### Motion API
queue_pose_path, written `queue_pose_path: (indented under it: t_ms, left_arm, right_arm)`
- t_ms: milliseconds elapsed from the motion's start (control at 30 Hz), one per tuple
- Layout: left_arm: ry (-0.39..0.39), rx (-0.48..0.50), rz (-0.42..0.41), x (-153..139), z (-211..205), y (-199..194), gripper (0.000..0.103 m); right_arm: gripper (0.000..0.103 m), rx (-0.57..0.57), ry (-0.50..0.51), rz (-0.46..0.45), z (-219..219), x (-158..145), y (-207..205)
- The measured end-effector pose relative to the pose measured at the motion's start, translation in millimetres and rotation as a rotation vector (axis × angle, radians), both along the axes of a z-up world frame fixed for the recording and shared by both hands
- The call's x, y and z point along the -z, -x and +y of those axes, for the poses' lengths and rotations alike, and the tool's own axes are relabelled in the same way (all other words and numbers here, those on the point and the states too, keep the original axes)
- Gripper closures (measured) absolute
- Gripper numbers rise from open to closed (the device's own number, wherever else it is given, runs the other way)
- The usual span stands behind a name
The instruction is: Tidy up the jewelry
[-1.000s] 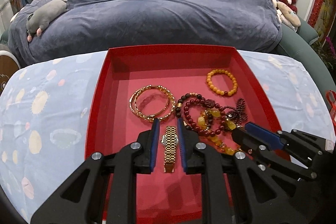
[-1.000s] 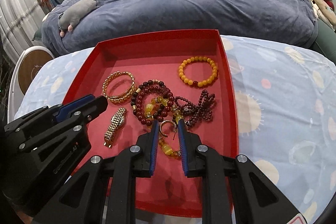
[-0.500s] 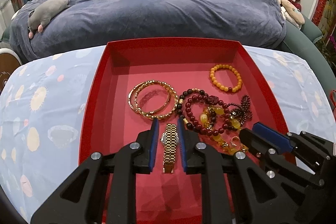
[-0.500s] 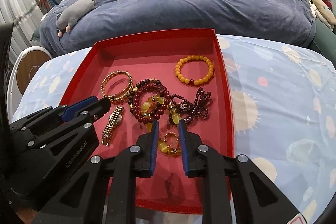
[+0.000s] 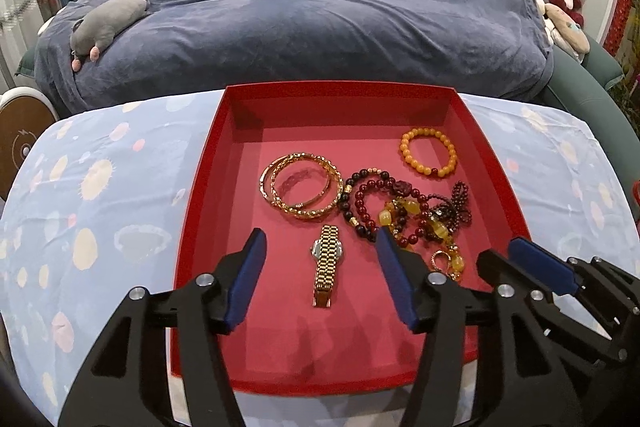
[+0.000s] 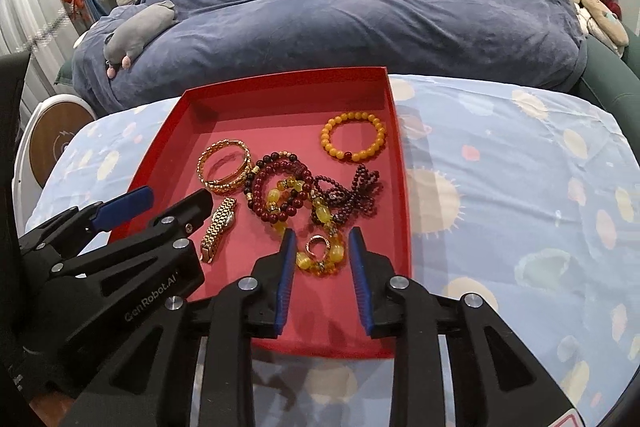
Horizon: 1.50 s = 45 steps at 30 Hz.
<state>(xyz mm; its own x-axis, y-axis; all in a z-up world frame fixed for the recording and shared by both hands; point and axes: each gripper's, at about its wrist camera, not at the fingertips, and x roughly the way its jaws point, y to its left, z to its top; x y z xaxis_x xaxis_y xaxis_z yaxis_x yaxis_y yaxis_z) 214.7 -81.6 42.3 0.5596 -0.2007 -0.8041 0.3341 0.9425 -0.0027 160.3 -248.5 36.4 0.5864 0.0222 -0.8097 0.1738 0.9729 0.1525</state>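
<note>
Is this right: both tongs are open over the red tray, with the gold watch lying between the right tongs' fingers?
Not quite. The gold watch lies between the left tongs' fingers, as the left wrist view shows. The right tongs frame a ring on yellow beads. Both are open over the red tray.

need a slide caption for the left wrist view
Open left tongs straddle a gold watch in a red tray of bracelets, right tongs alongside.
</note>
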Motion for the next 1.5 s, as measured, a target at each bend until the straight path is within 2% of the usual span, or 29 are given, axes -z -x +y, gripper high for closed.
queue_pose_path:
  t_ms: [67, 200, 300, 500, 800, 1100, 1233, 1500]
  left_arm:
    - [-0.003, -0.004, -0.001, -1.8, 1.2, 3.4, 0.045]
    - [0.035, -0.018, 0.008, -8.0, 11.8, 9.0, 0.035]
    - [0.067, -0.037, 0.006, -12.7, 27.0, 16.2, 0.033]
    - [0.064, -0.082, -0.005, -18.3, 51.0, 33.7, 0.030]
    - [0.041, -0.114, -0.016, -24.5, 91.4, 62.4, 0.029]
    - [0.030, -0.154, 0.033, -6.0, 124.2, 99.6, 0.029]
    - [0.032, -0.155, 0.036, -4.8, 124.2, 105.3, 0.029]
    - [0.046, -0.119, -0.043, -31.6, 94.7, 86.1, 0.030]
  right_arm:
    - [0.072, 0.006, 0.004, 0.001, -1.2, -1.3, 4.2]
    - [0.056, 0.024, 0.006, -0.013, -6.3, -8.0, 14.4]
    - [0.049, 0.035, 0.013, -0.028, -8.5, -14.8, 23.7]
    - [0.039, 0.067, 0.018, -0.029, -8.2, -20.8, 41.7]
    - [0.037, 0.071, 0.015, -0.024, -1.9, -23.0, 70.4]
    - [0.037, 0.054, 0.014, -0.003, 7.9, -16.4, 81.9]
    - [0.037, 0.053, 0.014, -0.005, 10.9, -17.9, 83.8]
    - [0.037, 0.066, 0.046, -0.035, 13.8, -31.1, 76.8]
